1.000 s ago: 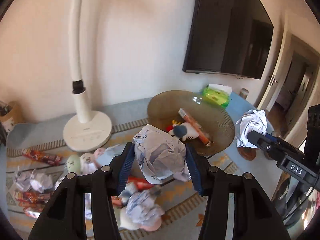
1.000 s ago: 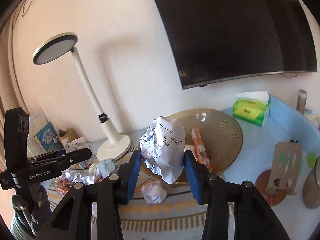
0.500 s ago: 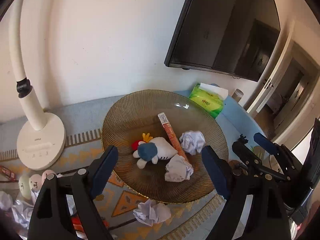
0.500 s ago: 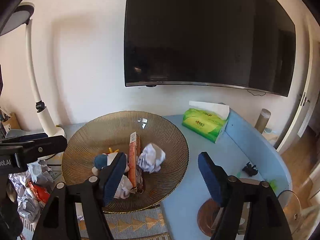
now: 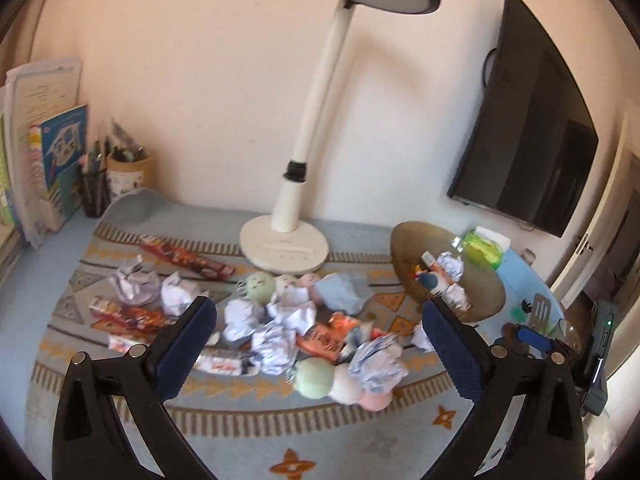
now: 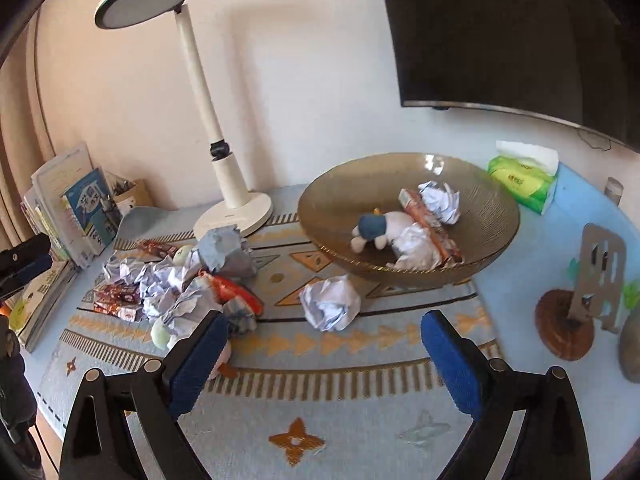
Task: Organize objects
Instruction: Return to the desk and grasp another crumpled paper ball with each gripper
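A brown glass bowl (image 6: 348, 196) holds two crumpled paper balls (image 6: 440, 200), a plush toy (image 6: 380, 232) and a snack stick; it also shows in the left wrist view (image 5: 408, 240). A pile of paper balls (image 5: 280, 332), snack packets (image 5: 188, 258) and soft toys (image 5: 320, 376) lies on the patterned mat. One paper ball (image 6: 330, 306) lies alone in front of the bowl. My left gripper (image 5: 316, 352) is open and empty above the pile. My right gripper (image 6: 320, 360) is open and empty, just short of the lone ball.
A white desk lamp (image 5: 284, 244) stands behind the pile. Books (image 5: 48, 168) and a pen cup (image 5: 128, 172) are at the left. A green tissue pack (image 6: 524, 180) and a phone stand (image 6: 592, 280) sit right of the bowl. A TV hangs on the wall.
Both grippers held paper balls a second ago, let them go into the bowl, and have since pulled back from the bowl toward the pile, open and empty.
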`<state>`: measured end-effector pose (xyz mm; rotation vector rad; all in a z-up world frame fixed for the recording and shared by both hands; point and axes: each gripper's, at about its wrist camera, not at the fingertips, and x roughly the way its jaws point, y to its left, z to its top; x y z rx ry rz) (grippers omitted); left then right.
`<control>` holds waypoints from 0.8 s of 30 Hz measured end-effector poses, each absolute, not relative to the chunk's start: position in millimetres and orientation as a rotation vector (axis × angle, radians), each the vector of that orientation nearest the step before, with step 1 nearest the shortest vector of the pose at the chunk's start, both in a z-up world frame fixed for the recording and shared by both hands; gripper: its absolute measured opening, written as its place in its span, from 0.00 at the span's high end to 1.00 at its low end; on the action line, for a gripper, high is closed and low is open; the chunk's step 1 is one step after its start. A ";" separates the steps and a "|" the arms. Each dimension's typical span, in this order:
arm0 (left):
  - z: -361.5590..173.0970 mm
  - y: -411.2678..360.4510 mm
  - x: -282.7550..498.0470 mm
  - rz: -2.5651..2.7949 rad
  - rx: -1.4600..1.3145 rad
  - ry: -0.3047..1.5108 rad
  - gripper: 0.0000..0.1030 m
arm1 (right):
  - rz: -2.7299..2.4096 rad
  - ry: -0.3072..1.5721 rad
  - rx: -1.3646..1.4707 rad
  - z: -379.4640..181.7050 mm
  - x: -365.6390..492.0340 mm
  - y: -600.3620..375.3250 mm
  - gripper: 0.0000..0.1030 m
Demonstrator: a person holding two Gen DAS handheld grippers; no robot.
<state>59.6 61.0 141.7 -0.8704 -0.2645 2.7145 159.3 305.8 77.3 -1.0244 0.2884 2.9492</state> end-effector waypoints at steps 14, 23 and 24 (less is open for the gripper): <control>31.3 28.7 49.6 2.875 -1.178 -0.004 0.01 | 2.817 0.261 -1.185 23.7 133.6 285.6 0.06; 29.0 40.7 54.2 2.846 -1.165 0.105 0.01 | 2.795 0.280 -1.204 20.6 132.3 288.4 0.06; 28.9 39.9 54.1 2.844 -1.167 0.098 0.01 | 2.793 0.283 -1.206 20.3 132.4 288.4 0.06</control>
